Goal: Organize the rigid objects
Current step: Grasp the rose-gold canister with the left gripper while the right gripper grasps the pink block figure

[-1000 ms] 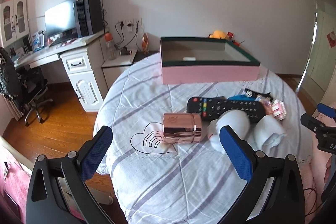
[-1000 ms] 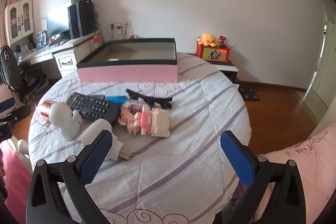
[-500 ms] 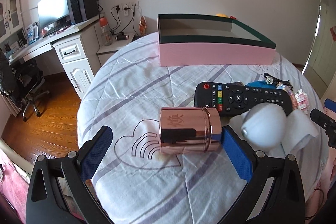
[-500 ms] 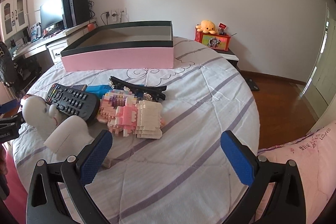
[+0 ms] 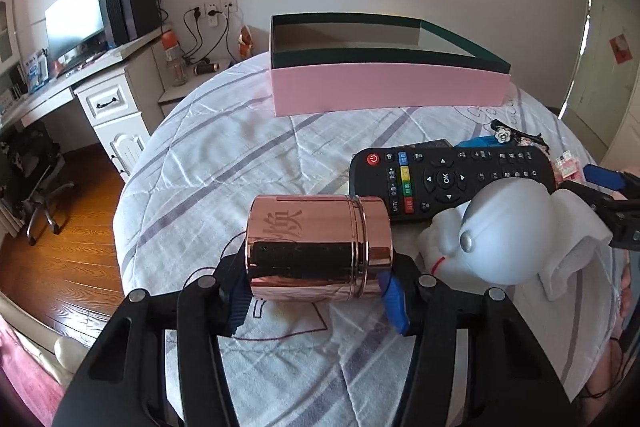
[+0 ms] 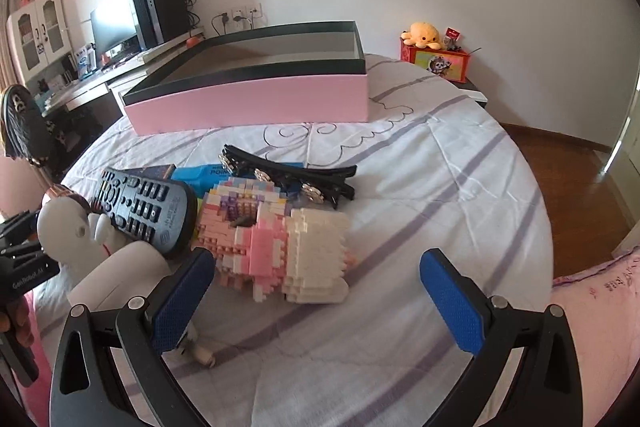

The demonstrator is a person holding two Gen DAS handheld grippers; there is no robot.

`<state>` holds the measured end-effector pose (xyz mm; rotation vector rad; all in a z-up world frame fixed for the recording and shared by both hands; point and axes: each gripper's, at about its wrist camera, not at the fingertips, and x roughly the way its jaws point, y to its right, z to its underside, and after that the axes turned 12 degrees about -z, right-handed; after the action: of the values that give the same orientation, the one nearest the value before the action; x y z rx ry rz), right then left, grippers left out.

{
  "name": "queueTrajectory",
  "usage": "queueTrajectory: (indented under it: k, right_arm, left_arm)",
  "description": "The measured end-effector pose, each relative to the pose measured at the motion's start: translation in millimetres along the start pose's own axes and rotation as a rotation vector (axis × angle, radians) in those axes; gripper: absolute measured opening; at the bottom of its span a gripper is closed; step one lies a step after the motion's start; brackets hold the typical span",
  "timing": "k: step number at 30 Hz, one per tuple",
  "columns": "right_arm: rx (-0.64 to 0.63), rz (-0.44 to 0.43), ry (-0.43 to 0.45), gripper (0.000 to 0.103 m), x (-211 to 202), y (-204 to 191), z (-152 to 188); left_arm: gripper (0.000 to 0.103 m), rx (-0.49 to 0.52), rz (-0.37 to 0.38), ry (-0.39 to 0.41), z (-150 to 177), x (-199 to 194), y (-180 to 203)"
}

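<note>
Copper tin lying sideways on the striped bedspread, clamped between the pads of the left gripper. Beside it: black remote, white figurine. Farther back, pink box. Right gripper spread wide over a brick toy, holding nothing.

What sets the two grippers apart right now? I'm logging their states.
The left gripper has closed on the rose-gold canister, which lies on its side; the right gripper stands wide open and holds nothing. The left one's pads touch the canister's ends; the right one's fingers flank the block figure without touching. Both have blue pads on black frames.
</note>
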<state>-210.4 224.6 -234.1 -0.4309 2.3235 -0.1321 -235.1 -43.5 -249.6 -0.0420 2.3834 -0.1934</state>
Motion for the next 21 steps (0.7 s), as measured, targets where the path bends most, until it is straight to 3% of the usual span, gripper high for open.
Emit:
queueTrajectory:
  k: [5,10,13,17,18,21]
  right_arm:
    - [0.022,-0.027,-0.001,0.100,2.3,2.9,-0.9]
    - [0.030,-0.068,-0.007,0.086,1.8,2.6,0.8]
    - [0.035,-0.106,-0.004,0.070,-0.2,1.8,1.3]
    - [0.034,-0.105,-0.005,0.062,-2.6,0.8,3.1]
    - [0.038,-0.112,-0.004,0.056,-3.4,2.4,3.7]
    - [0.037,-0.102,-0.002,0.056,-5.2,4.1,4.6]
  left_arm:
    - [0.054,0.005,-0.012,0.001,1.6,-5.6,-0.9]
    - [0.054,0.008,-0.012,0.004,3.4,-12.8,-2.1]
    - [0.054,0.009,-0.017,0.011,3.7,-17.2,-2.7]
    - [0.055,-0.001,-0.018,0.021,3.0,-22.9,-4.2]
    - [0.055,-0.007,-0.019,0.024,2.5,-24.0,-5.0]
    - [0.055,-0.007,-0.018,0.028,2.1,-27.7,-4.7]
